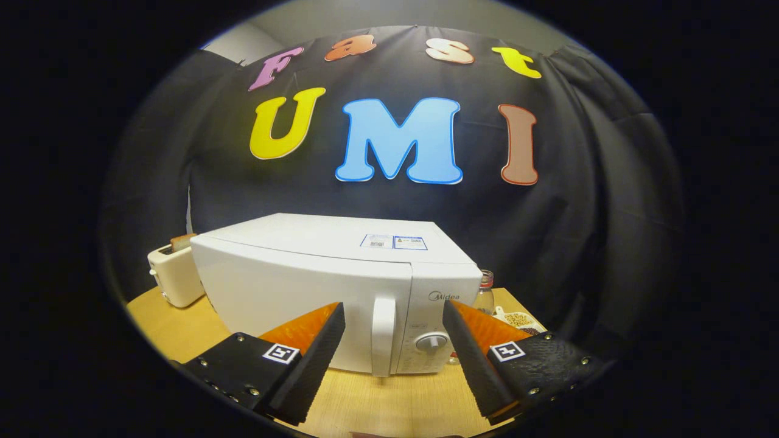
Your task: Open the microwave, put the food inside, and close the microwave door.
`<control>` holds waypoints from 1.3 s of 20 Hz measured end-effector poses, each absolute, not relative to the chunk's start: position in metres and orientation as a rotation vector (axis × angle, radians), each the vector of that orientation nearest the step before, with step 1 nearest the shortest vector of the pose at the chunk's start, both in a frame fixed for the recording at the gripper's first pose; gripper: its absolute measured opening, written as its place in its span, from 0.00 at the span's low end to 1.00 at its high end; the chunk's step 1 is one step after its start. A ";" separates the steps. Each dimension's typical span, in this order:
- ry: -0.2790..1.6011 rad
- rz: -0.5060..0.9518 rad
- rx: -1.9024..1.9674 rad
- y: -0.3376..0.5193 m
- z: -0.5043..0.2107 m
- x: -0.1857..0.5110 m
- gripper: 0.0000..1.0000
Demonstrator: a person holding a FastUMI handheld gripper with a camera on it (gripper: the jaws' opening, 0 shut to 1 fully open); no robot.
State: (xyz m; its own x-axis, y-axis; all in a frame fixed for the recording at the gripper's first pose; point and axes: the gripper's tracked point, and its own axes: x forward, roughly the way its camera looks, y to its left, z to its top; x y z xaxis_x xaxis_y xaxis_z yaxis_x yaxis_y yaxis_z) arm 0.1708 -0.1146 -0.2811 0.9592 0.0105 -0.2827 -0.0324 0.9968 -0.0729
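Observation:
A white microwave (316, 274) stands on the wooden table (389, 401) with its door shut. Its vertical white handle (383, 334) is on the right part of the door, next to the control panel with a round dial (431, 342). My gripper (394, 313) is open, with nothing between its fingers. The handle lies a short way beyond the fingers and lines up with the gap between them. A small white dish of food (517, 319) sits on the table to the right of the microwave, partly hidden by my right finger.
A cream toaster (173, 274) with bread in its slot stands left of the microwave. A glass jar (485, 292) with a red lid stands behind the microwave's right corner. Black cloth walls off the back and sides.

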 end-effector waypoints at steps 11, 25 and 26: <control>0.362 0.118 -0.037 -0.109 -0.334 0.195 0.53; 0.460 0.174 -0.014 -0.100 -0.332 0.167 0.15; 0.473 0.188 -0.008 -0.096 -0.330 0.154 0.15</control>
State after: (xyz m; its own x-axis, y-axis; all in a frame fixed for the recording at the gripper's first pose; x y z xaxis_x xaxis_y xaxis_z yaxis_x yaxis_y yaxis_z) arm 0.1537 -0.0964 -0.3296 0.8733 0.1786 -0.4533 -0.1822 0.9826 0.0361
